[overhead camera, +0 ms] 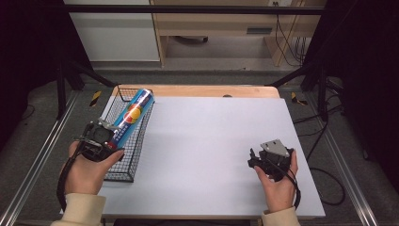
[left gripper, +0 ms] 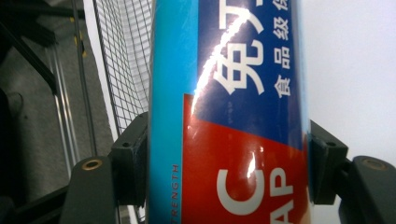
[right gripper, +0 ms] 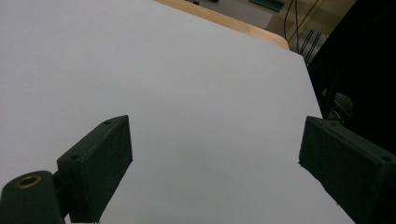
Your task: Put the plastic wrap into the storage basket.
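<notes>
A long blue tube (overhead camera: pixel 134 112) with a red and orange label lies slanted over a black wire basket (overhead camera: pixel 126 165) at the table's left edge. My left gripper (overhead camera: pixel 107 136) is shut on the tube's near end. In the left gripper view both black pads (left gripper: pixel 133 158) press the sides of the tube (left gripper: pixel 229 93), with the basket's mesh (left gripper: pixel 126 70) behind it. My right gripper (overhead camera: pixel 253 160) rests low over the white table top (overhead camera: pixel 207 141) at the right, jaws open. In the right gripper view nothing sits between the jaws of my right gripper (right gripper: pixel 215 158).
The wooden table edge (overhead camera: pixel 202 90) runs along the far side. Metal frame rails (overhead camera: pixel 42 155) flank the table on the left, and cables (overhead camera: pixel 329 183) trail on the floor at the right. Bare white surface (right gripper: pixel 163 84) lies ahead of the right gripper.
</notes>
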`<state>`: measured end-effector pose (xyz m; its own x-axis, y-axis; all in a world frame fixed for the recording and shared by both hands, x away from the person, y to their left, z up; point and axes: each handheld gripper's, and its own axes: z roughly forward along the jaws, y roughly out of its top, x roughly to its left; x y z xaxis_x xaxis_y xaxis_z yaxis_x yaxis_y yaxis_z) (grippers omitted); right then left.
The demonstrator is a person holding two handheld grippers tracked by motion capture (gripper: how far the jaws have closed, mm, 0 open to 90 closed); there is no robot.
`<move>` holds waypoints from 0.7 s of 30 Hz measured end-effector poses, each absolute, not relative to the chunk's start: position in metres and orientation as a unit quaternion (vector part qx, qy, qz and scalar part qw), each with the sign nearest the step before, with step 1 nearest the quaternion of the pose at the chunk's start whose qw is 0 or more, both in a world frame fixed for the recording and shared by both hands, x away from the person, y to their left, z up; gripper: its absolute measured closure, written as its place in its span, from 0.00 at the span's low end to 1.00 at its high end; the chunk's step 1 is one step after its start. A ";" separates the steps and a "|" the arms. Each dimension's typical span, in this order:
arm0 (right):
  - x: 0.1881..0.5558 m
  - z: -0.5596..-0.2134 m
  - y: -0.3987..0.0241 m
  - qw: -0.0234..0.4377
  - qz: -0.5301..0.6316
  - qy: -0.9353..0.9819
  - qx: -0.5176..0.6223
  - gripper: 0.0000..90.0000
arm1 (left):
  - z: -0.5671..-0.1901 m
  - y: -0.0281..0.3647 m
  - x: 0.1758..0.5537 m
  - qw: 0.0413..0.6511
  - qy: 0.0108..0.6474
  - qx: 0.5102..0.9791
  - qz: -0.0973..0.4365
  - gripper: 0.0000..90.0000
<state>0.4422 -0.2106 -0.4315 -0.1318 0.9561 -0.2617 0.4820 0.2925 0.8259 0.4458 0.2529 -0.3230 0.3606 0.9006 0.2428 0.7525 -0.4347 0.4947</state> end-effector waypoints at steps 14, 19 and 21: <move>0.443 -0.433 -0.209 0.397 0.290 0.702 0.515 0.11 | -0.327 0.263 0.466 0.085 0.552 0.789 0.256 0.36; 0.444 -0.434 -0.207 0.394 0.290 0.706 0.512 0.12 | -0.332 0.263 0.472 0.075 0.557 0.788 0.251 0.36; 0.444 -0.435 -0.208 0.395 0.289 0.707 0.511 0.12 | -0.335 0.262 0.473 0.069 0.559 0.787 0.252 0.36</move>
